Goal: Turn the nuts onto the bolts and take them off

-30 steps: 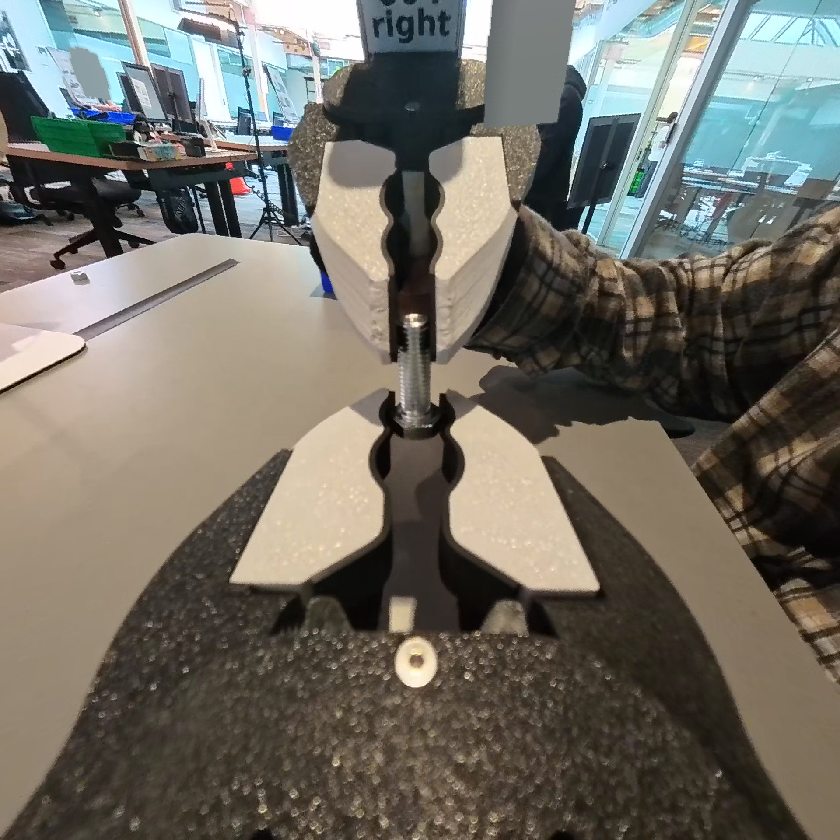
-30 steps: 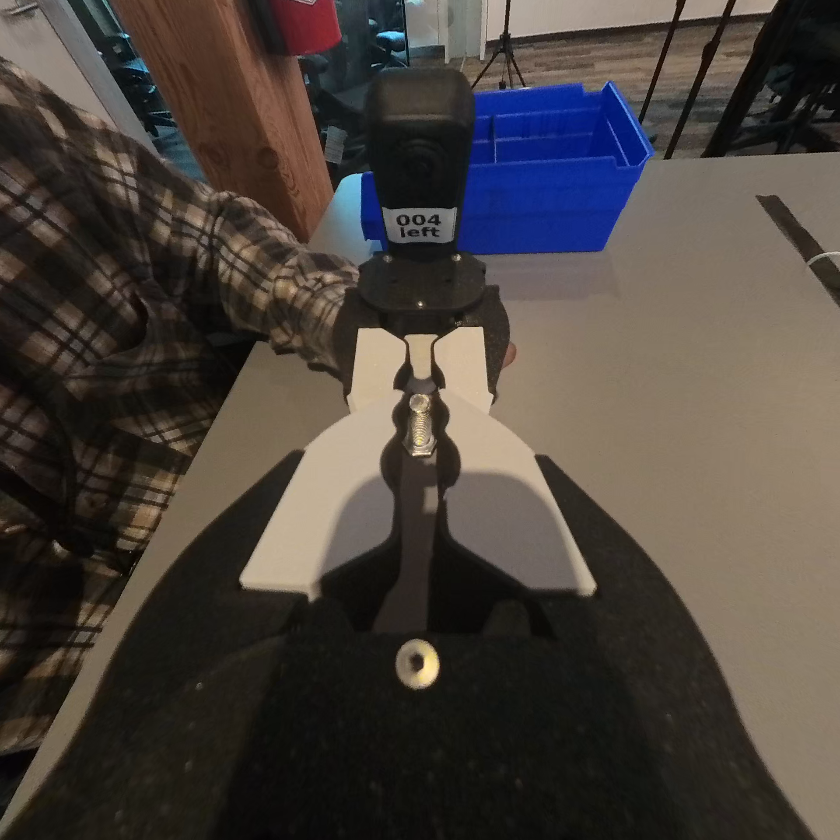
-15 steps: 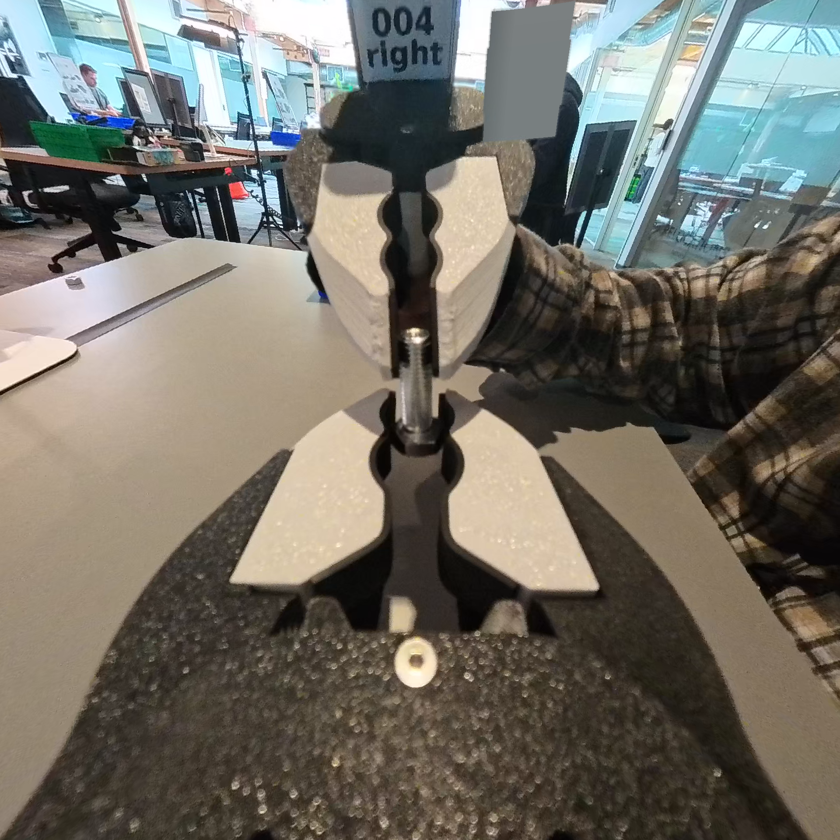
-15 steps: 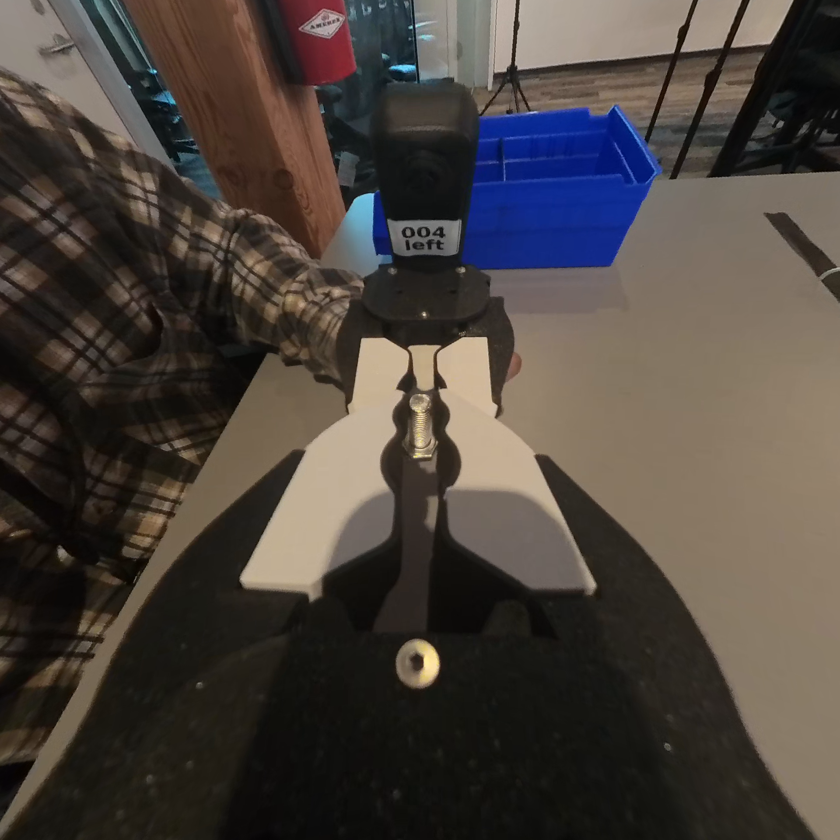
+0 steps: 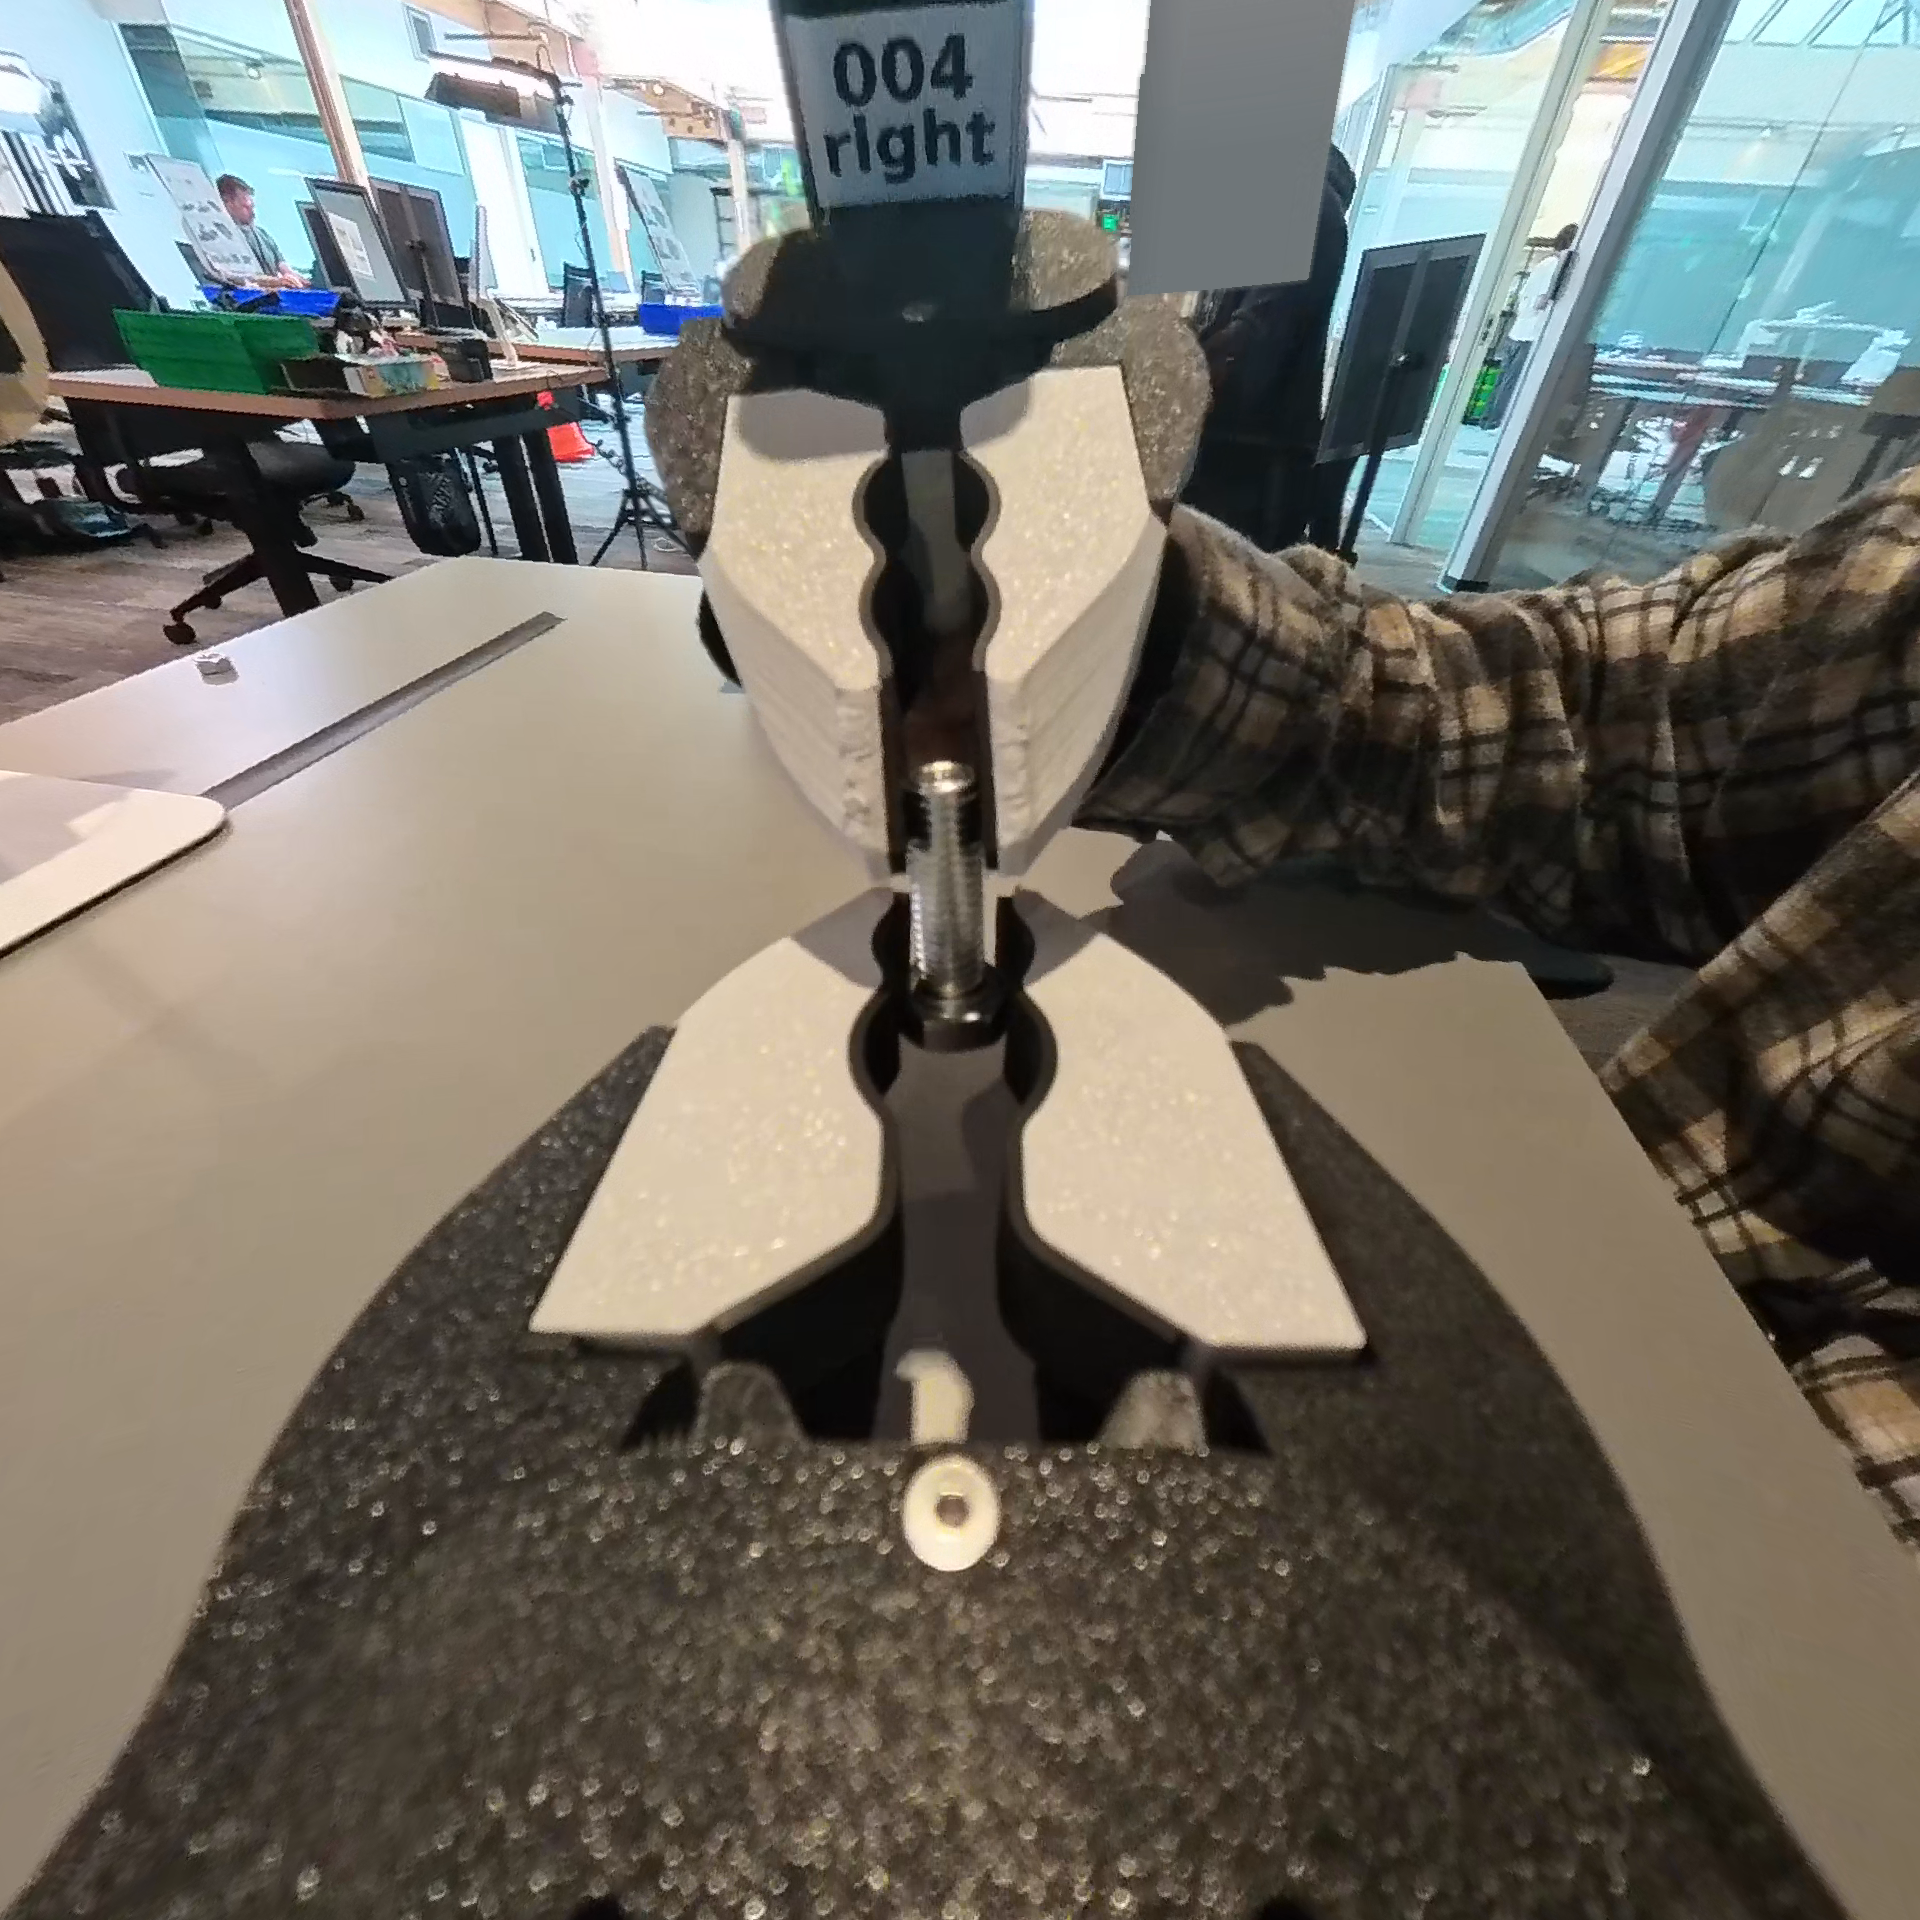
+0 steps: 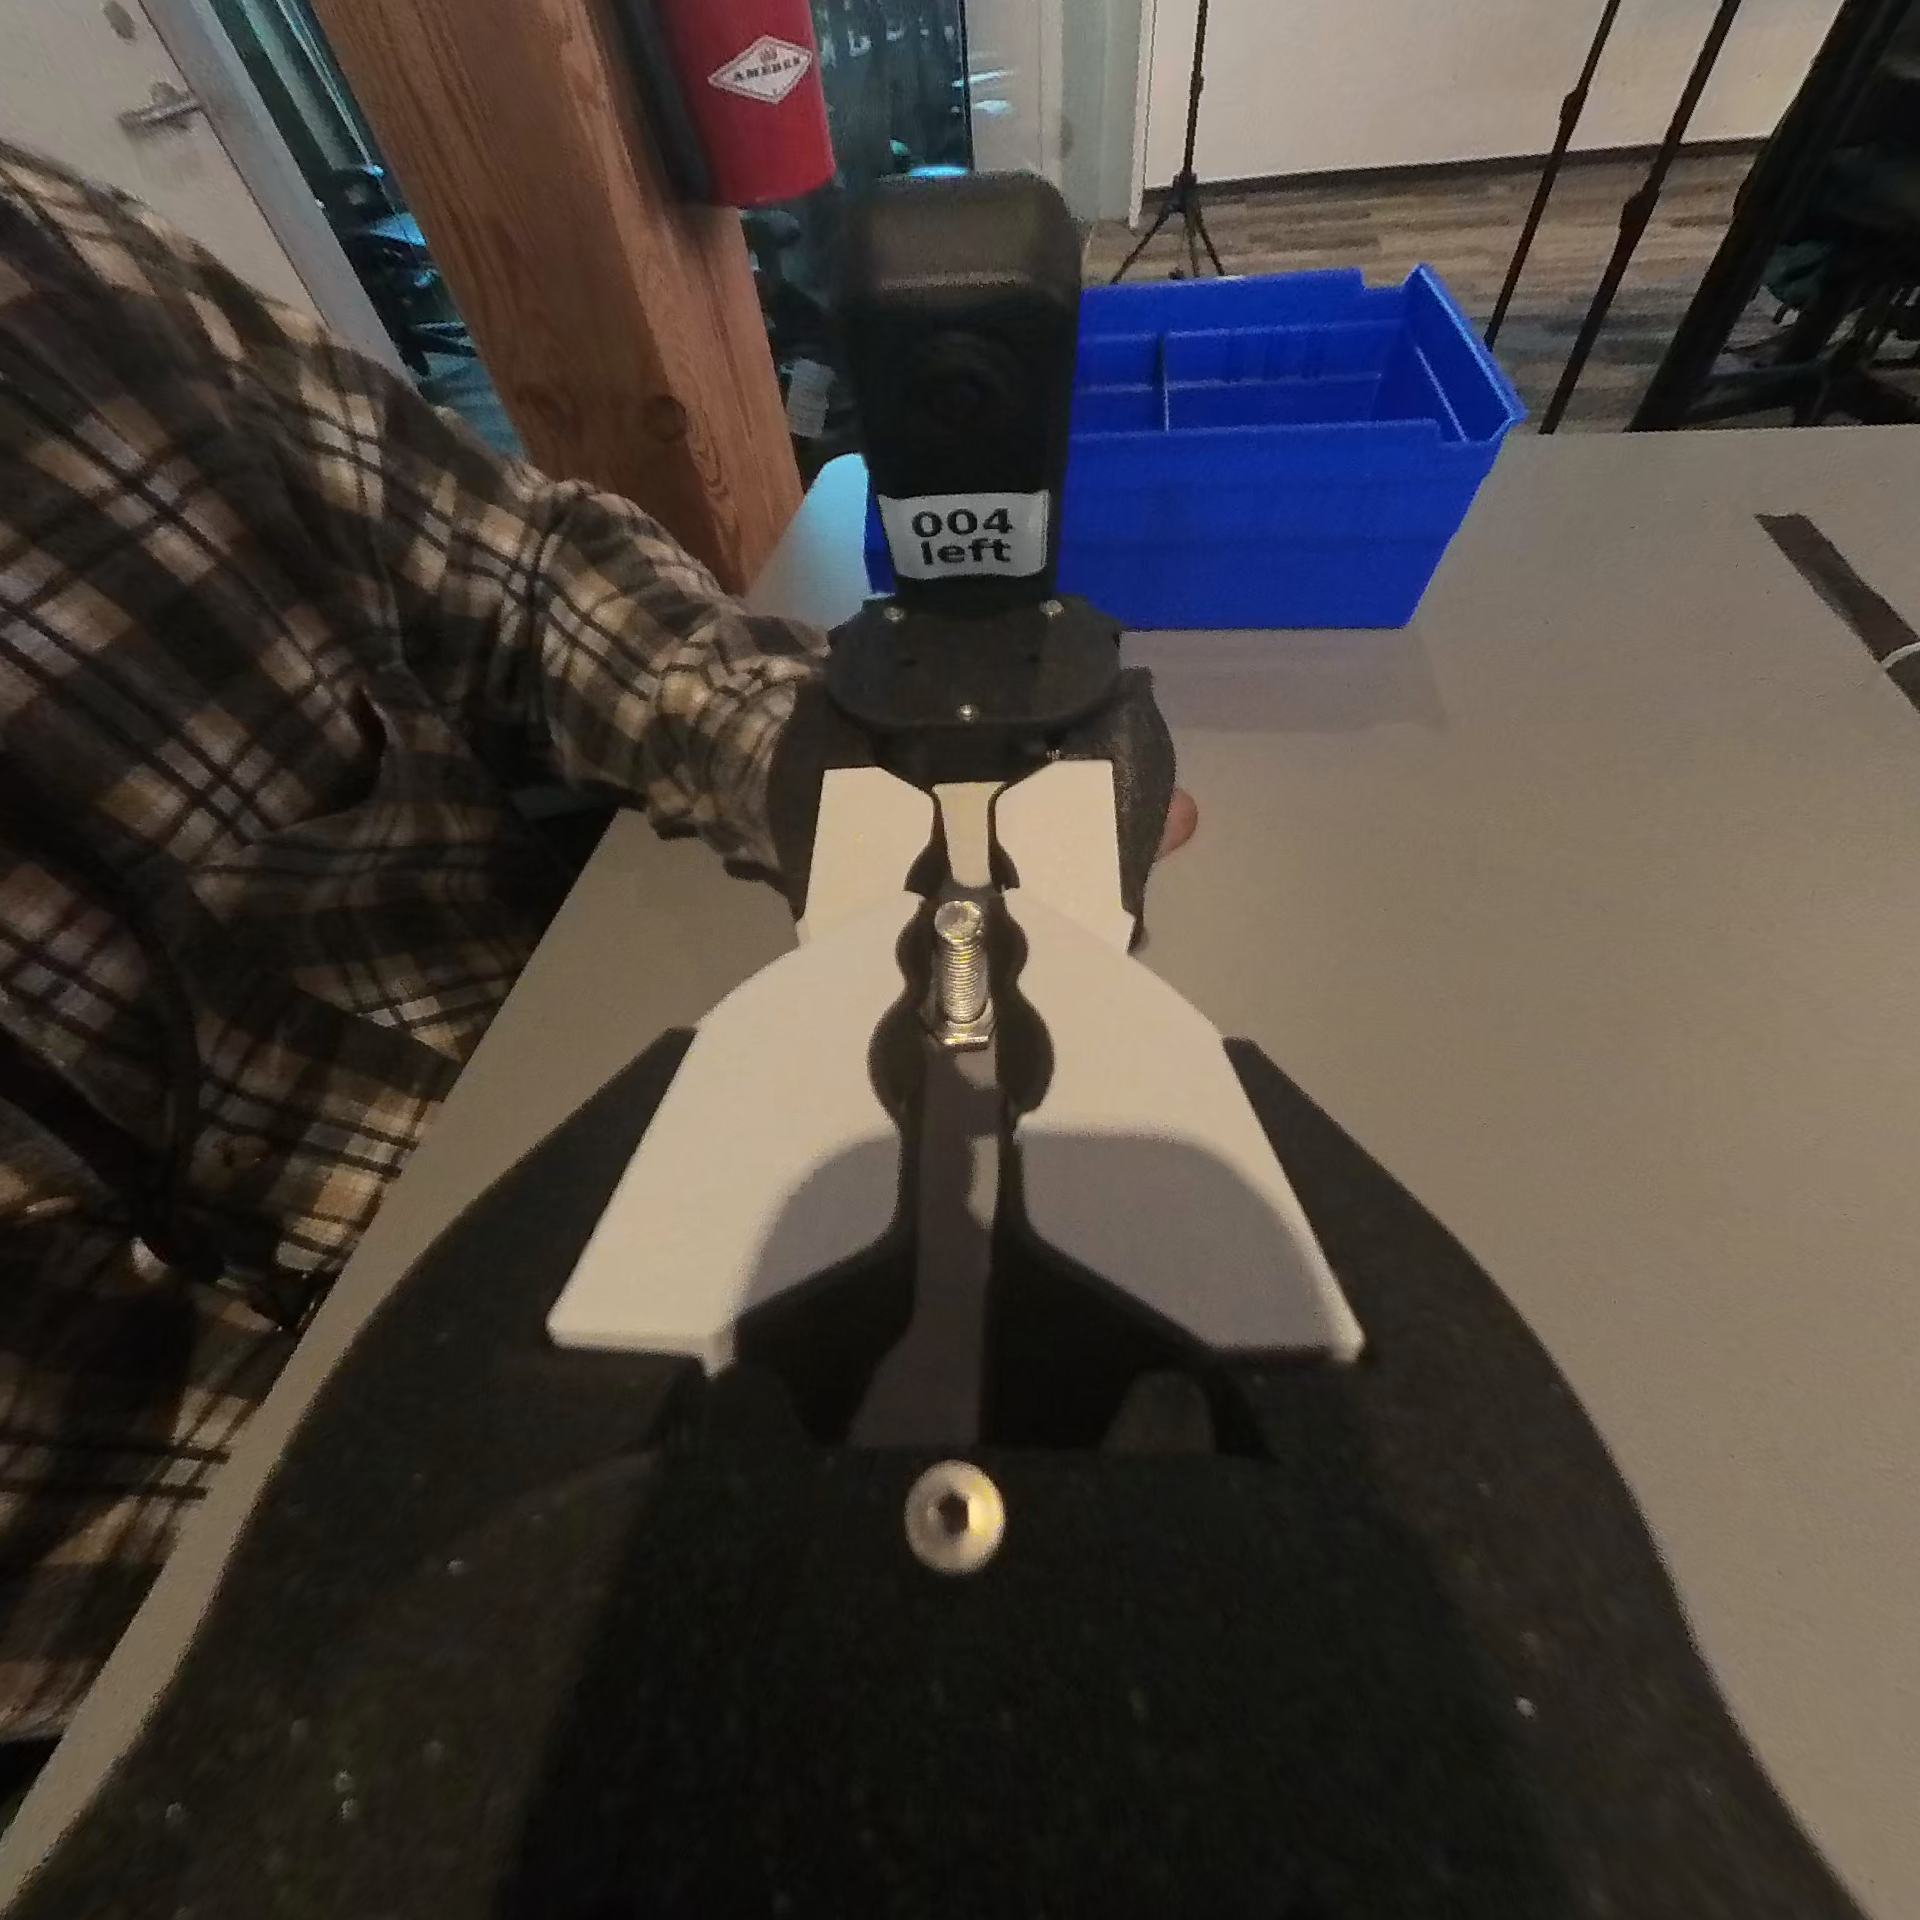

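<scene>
A silver threaded bolt (image 5: 940,904) spans between my two grippers above the grey table (image 5: 416,987). My left gripper (image 5: 951,925) is shut on the dark hex end (image 5: 954,1013) of the bolt, seated in a notch between its white fingers. My right gripper (image 5: 945,862) faces it tip to tip, almost touching, with the bolt's far end between its fingers. In the right wrist view my right gripper (image 6: 961,935) is shut on a silver hex nut (image 6: 961,1031) on the bolt shaft (image 6: 958,977), and the left gripper (image 6: 961,894) sits just beyond. How far the nut is threaded on is hidden.
A blue divided bin (image 6: 1278,499) stands at the table's far end behind the left gripper. A white board (image 5: 94,842), a dark strip (image 5: 395,686) and a small loose nut (image 5: 213,665) lie at the left. Plaid sleeves (image 5: 1507,727) reach in from the table's edge. The left gripper's tips are roughly 5 cm from the right gripper's.
The two grippers have come slightly closer, so the gap between their fingertips has narrowed. The right gripper sits a little lower in the left wrist view. Both still grip.
</scene>
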### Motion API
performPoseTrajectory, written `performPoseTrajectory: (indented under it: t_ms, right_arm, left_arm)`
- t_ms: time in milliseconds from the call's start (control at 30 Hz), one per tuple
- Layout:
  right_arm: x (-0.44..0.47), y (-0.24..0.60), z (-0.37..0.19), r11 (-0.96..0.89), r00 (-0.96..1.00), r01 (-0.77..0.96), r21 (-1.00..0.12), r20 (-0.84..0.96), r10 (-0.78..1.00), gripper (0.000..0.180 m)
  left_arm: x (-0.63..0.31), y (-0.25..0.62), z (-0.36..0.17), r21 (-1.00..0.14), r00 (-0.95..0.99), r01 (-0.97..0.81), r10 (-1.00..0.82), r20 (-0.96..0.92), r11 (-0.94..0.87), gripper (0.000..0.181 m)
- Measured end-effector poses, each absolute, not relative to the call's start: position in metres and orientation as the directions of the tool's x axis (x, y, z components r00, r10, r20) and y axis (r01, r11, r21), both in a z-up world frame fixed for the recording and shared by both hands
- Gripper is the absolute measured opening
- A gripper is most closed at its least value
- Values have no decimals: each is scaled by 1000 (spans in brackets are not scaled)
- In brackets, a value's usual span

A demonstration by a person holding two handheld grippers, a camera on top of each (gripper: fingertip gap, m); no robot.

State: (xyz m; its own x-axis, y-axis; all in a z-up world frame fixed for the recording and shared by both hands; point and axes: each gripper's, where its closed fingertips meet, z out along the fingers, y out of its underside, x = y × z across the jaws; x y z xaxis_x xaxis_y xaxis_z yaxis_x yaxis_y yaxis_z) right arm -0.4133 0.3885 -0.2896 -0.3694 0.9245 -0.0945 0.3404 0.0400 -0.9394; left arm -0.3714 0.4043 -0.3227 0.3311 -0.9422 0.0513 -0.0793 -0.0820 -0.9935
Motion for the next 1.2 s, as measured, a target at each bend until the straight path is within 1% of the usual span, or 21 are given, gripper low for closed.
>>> performPoseTrajectory:
  t_ms: [33, 67, 100, 200, 267, 333, 400, 467, 500, 567, 733, 833, 1000, 1200]
  right_arm:
    - [-413, 390, -289, 33, -364, 335, -941, -97, 926, 12]
    - [-414, 394, -287, 19, -339, 324, -946, -97, 936, 28]
    - [-412, 398, -284, 9, -320, 311, -950, -96, 942, 32]
    - [-393, 423, -275, -18, -217, 287, -958, -83, 973, 33]
    - [-370, 460, -272, -51, -65, 304, -951, -74, 995, 37]
    - [-335, 515, -268, -112, 170, 331, -937, -57, 984, 38]
    - [-285, 580, -260, -226, 432, 305, -925, -77, 899, 38]
    - [-234, 638, -249, -332, 620, 211, -919, -136, 772, 37]
    - [-210, 664, -247, -381, 693, 159, -911, -172, 700, 37]
    - [-175, 709, -246, -423, 774, 86, -902, -207, 598, 37]
    - [-142, 797, -277, -488, 866, 24, -873, -225, 446, 36]
    - [-139, 842, -308, -505, 900, 63, -861, -170, 401, 36]
    - [-149, 900, -361, -592, 910, 116, -798, -154, 386, 36]
    - [-165, 942, -399, -669, 916, 181, -721, -123, 381, 32]
  left_arm:
    - [-372, 405, -322, -994, 336, -78, -941, 48, -79, 15]
    - [-373, 406, -322, -994, 344, -78, -938, 44, -75, 15]
    - [-375, 407, -322, -994, 354, -78, -935, 40, -72, 15]
    - [-380, 411, -322, -995, 376, -62, -926, 44, -73, 15]
    - [-383, 414, -320, -996, 388, -44, -920, 50, -73, 15]
    - [-386, 416, -319, -997, 400, -37, -916, 46, -66, 15]
    - [-388, 417, -319, -998, 409, -31, -912, 43, -61, 15]
    - [-390, 420, -320, -997, 418, -35, -907, 42, -62, 15]
    - [-391, 421, -321, -997, 427, -38, -903, 40, -62, 15]
    - [-392, 423, -324, -997, 430, -40, -902, 48, -73, 15]
    - [-393, 425, -325, -993, 419, -13, -902, 98, -115, 15]
    - [-395, 427, -327, -992, 420, -18, -901, 108, -127, 15]
    - [-399, 431, -329, -989, 427, -26, -896, 124, -149, 15]
    - [-402, 437, -332, -982, 429, -9, -888, 168, -190, 15]
